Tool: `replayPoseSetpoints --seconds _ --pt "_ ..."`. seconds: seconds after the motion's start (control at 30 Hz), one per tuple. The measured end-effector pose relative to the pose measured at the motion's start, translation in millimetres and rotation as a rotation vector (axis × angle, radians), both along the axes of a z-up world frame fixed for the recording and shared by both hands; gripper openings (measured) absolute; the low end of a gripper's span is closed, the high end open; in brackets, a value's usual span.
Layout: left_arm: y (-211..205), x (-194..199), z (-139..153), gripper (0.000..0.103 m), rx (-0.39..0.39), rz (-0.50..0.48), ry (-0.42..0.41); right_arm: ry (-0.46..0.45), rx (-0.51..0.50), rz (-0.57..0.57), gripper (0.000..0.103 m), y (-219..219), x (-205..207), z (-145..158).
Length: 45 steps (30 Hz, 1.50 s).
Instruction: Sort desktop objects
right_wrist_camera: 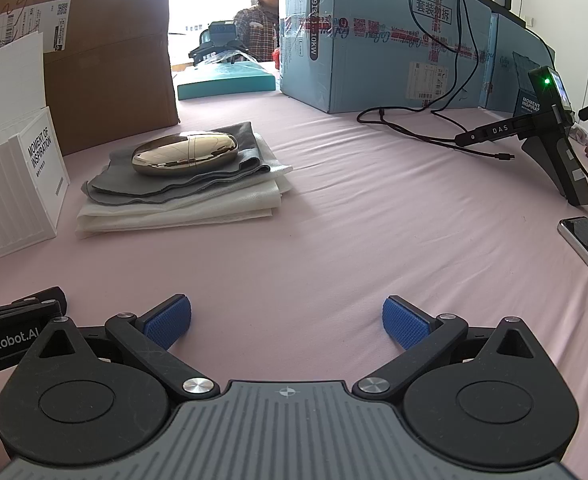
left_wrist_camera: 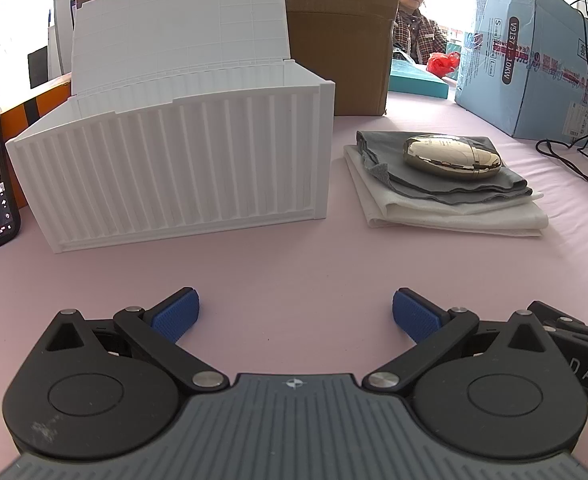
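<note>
Both tools spread wide, gripping nothing, low over the pink bench (left_wrist_camera: 294, 272).

Left wrist: left tool (left_wrist_camera: 296, 316) agape; one white ribbed storage box (left_wrist_camera: 174, 168), lid up; one glossy gold oval case (left_wrist_camera: 452, 157) atop two folded cloths (left_wrist_camera: 454, 200), long axis left-right, right of box.
Right wrist: right tool (right_wrist_camera: 287, 322) agape; same case (right_wrist_camera: 185, 153), cloths (right_wrist_camera: 182, 204), lengthwise across view.

Both wrist cameras sit low over the pink worktop (left_wrist_camera: 294, 272), facing forward toward its far edge, sharing the nearby folded cloths (left_wrist_camera: 446, 200) and white box (left_wrist_camera: 174, 168).
</note>
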<state>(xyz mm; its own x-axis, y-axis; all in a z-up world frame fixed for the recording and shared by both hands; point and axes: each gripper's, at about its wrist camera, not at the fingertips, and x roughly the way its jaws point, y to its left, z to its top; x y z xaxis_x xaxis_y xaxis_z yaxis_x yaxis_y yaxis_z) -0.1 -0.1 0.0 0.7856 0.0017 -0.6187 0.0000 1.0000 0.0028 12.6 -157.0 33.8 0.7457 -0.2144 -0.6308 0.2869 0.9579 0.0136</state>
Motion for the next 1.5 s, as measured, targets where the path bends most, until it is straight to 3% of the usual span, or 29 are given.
replayPoseSetpoints --seconds 0.97,1.13,1.23,1.33,1.5 --pt "-4.4 0.1 1.0 0.103 0.018 0.016 0.005 0.004 -0.004 -0.006 0.103 3.7 4.4 -1.0" --pt "-0.3 -0.4 5.4 0.103 -0.033 0.012 -0.029 -0.015 0.035 0.003 0.103 -4.3 0.9 -0.7" --pt "4.6 -5.7 13.5 0.103 -0.077 -0.017 -0.094 -0.099 0.160 0.117 0.103 -24.4 -2.6 6.1" --pt "1.6 -14.1 29.7 0.103 -0.077 -0.062 -0.174 -0.253 0.255 0.214 0.103 -41.6 -10.1 18.1" --pt "-19.9 -2.2 74.3 0.103 -0.067 -0.131 -0.259 -0.506 0.173 0.200 0.103 -54.1 -14.4 58.3"
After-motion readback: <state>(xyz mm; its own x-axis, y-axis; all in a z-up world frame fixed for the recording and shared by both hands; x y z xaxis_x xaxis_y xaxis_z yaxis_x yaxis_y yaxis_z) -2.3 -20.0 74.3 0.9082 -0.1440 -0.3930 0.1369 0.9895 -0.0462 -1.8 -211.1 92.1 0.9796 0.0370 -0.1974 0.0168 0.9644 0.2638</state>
